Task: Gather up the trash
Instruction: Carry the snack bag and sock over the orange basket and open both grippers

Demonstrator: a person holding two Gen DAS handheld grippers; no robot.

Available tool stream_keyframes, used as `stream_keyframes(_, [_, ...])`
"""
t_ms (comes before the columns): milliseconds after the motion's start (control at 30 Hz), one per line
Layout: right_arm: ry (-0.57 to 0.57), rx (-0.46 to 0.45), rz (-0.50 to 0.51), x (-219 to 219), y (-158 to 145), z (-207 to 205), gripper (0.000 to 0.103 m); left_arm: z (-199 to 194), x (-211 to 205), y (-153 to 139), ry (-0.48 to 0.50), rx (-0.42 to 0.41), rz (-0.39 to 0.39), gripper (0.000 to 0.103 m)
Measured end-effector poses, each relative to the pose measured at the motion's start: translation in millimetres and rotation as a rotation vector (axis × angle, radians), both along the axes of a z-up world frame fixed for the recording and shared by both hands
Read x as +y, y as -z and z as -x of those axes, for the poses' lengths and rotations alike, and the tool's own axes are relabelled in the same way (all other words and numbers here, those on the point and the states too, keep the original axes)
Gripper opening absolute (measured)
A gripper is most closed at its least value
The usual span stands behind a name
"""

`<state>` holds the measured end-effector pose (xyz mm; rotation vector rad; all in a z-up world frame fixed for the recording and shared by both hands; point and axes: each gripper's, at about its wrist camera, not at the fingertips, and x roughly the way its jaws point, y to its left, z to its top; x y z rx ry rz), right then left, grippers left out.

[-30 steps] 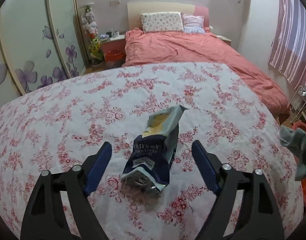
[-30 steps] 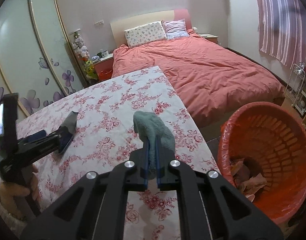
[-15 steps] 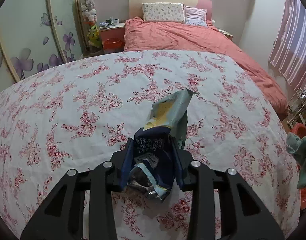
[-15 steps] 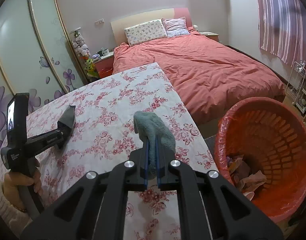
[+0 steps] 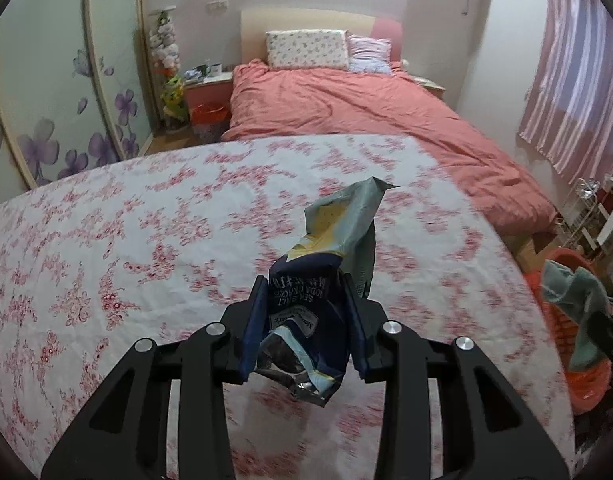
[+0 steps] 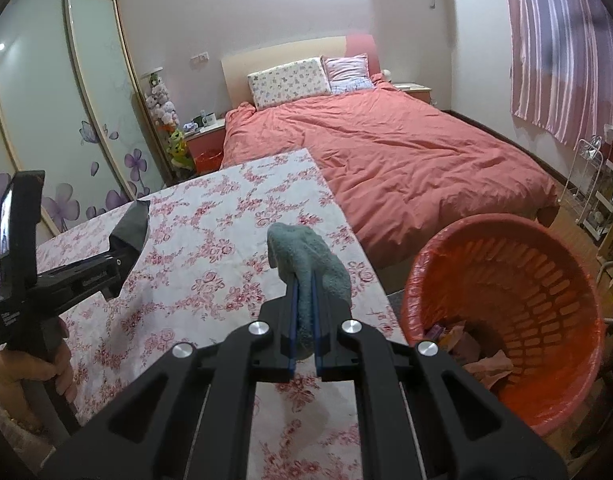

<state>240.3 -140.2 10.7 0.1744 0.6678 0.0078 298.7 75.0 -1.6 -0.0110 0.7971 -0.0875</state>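
My left gripper (image 5: 304, 304) is shut on a dark blue and pale cracker bag (image 5: 326, 272) and holds it lifted above the floral tablecloth (image 5: 126, 248). In the right wrist view the left gripper (image 6: 118, 256) shows at the left with the bag (image 6: 132, 226) in its tip. My right gripper (image 6: 304, 292) is shut on a grey-green cloth (image 6: 306, 260) above the table's right edge. The orange trash basket (image 6: 502, 316) stands on the floor to its right, with wrappers inside; it also shows in the left wrist view (image 5: 586, 376), partly hidden by the cloth (image 5: 578, 304).
A bed with a salmon duvet (image 6: 406, 152) lies behind the table. A nightstand (image 5: 208, 88) with a small red bin (image 5: 206, 118) stands by the wardrobe doors (image 5: 58, 80). A wire rack (image 6: 594, 184) stands at the far right under striped curtains.
My left gripper closed on the cracker bag and lifted it off the tablecloth. My right gripper kept hold of the cloth and stayed near the basket.
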Motion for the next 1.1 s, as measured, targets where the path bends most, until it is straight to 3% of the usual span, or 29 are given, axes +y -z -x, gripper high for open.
stream_keyframes(500, [0.081,-0.085,-0.008,-41,-27,43,0.007,44,-69,-32,0.169,-0.062,0.04,0.037])
stream_keyframes(1100, [0.171,-0.16,-0.053,-84,-37,82,0.007,68,-115,-29,0.299,-0.049,0.092,0.037])
